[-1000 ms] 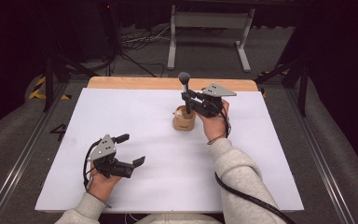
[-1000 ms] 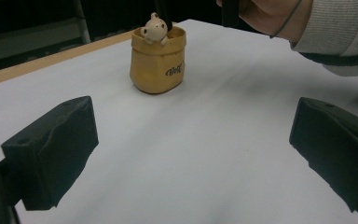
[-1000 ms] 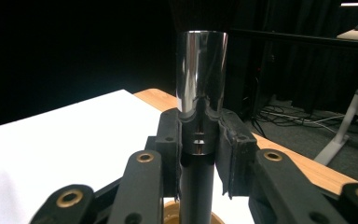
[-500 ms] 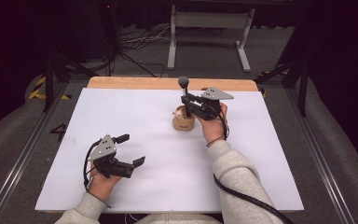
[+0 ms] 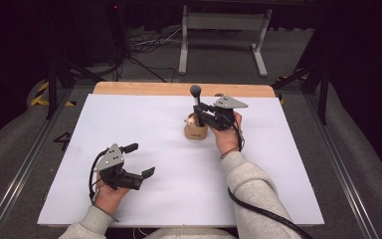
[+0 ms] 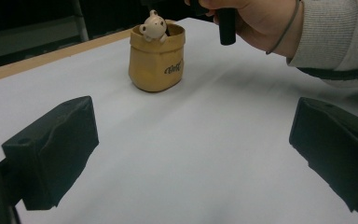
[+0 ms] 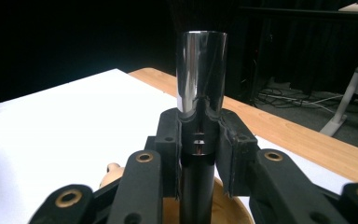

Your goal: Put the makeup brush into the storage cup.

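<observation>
I see the white surface [image 5: 144,119] with its bare wooden strip [image 5: 144,88] along the far edge, and beyond it a metal stand [image 5: 224,22] and loose cables [image 5: 144,42] on the floor. My left hand-held gripper [image 5: 142,160] sits low near the near-left corner, jaws spread wide with nothing between them and open surface ahead of it. My right hand-held gripper [image 5: 199,110] is up near the middle of the far edge, clamped on the handle of a makeup brush [image 7: 200,88] held upright. Right under it stands a small tan pouch [image 6: 156,58], a little bear figure [image 6: 152,26] peeking over its rim beside the brush.
</observation>
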### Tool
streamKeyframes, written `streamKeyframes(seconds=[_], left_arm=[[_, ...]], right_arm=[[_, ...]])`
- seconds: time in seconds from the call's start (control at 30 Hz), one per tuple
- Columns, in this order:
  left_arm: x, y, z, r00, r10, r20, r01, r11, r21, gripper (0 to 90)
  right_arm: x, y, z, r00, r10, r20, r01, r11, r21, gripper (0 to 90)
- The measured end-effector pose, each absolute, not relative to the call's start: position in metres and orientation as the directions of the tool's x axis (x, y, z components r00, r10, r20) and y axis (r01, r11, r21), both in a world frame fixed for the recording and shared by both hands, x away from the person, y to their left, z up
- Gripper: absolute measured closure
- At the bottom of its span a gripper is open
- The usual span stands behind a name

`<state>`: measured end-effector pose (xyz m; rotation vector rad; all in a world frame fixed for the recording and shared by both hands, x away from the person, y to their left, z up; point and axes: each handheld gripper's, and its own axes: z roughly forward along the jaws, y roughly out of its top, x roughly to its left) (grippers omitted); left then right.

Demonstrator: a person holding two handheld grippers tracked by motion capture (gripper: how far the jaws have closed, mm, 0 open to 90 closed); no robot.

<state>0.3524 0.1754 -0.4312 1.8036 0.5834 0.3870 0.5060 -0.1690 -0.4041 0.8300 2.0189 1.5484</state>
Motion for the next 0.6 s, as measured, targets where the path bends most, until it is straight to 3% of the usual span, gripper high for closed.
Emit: streamKeyframes(seconds=[0.27, 0.37, 0.6], left_arm=[[0.352, 0.177, -0.431, 0.822, 0.569, -0.028, 0.191, -0.229, 0.955, 1.3], [0.352, 0.178, -0.43, 0.821, 0.57, -0.025, 0.191, -0.233, 0.954, 1.2], [0.351, 0.179, -0.43, 0.819, 0.572, -0.037, 0.196, -0.219, 0.956, 0.9]], right_arm=[[0.503, -0.174, -0.402, -0.713, 0.7, 0.025, 0.18, 0.15, 0.972, 51.5], [0.499, -0.178, -0.397, -0.714, 0.699, 0.04, 0.174, 0.123, 0.977, 38.8], [0.487, -0.186, -0.382, -0.733, 0.68, 0.018, 0.153, 0.138, 0.979, 23.4]])
